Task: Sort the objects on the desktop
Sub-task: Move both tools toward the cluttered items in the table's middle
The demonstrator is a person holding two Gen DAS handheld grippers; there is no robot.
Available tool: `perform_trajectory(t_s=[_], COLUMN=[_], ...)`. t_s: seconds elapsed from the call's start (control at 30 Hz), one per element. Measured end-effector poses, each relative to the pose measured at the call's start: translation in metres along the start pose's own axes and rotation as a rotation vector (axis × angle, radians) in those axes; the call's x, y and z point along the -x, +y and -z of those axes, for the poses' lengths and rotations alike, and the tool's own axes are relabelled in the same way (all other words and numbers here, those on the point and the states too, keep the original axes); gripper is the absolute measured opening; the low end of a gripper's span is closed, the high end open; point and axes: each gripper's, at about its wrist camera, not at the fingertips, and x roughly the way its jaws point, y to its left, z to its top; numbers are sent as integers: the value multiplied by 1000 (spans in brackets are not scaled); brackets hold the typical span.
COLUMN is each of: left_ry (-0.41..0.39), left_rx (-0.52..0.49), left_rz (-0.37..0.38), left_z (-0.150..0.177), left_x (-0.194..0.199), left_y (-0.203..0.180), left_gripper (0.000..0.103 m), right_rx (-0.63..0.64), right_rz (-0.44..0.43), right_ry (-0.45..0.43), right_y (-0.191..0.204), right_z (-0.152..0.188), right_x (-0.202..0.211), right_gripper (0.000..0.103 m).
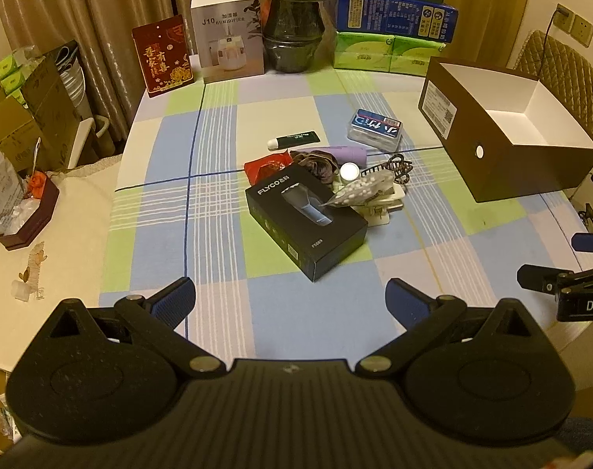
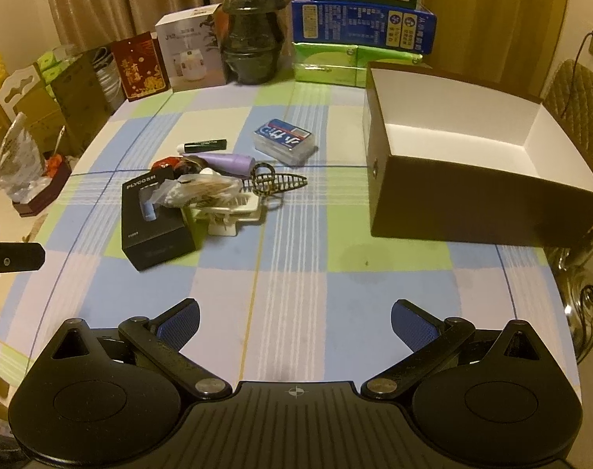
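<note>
Sorting not begun, by appearance. Left gripper (image 1: 290,301) and right gripper (image 2: 295,322) both spread wide, holding nothing. Clutter pile led by the FLYCO shaver box (image 1: 306,222) lies ahead of both; brown open box (image 2: 472,164) ahead-right is empty (interior white, bare).

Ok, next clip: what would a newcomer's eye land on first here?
Probably the heap of small items mid-table, fronted by the black FLYCO box with a bag of white pellets resting on it. Next, the big open brown box at the right, white-lined and apparently empty. Both tongs hang open, holding nothing.
</note>
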Motion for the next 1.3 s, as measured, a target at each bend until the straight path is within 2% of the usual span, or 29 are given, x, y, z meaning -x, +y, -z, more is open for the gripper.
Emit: perform_trajectory(t_s=[0.33, 0.6, 0.77, 1.0, 1.07, 1.1, 1.17, 1.3], left_ry=[27, 36, 62, 76, 77, 79, 83, 89], left_rx=[7, 9, 31, 65, 77, 83, 96, 119], left_rz=[41, 33, 24, -9, -22, -28, -40, -61], left_z=[-10, -17, -22, -28, -29, -30, -32, -34], left_x=[-19, -39, -59, -75, -77, -78, -80, -84], left_y=[-3, -6, -6, 3, 9, 12, 18, 30], left_gripper=[102, 102, 102, 102, 102, 102, 102, 102], right_rx=[6, -8, 35, 23, 54, 75, 113, 64], right_rz=[-85, -131, -167, -210, -229, -233, -239, -301], right_ry=[-38, -80, -78, -65, -77, -82, -98, -77], right_y=[-4, -5, 3, 12, 19, 23, 31, 36], right_z=[-12, -29, -36, -47, -52, -53, -56, -62], right_x=[-11, -32, -47, -68, -70, -72, -75, -84], right_gripper=[101, 101, 101, 100, 83, 80, 67, 60])
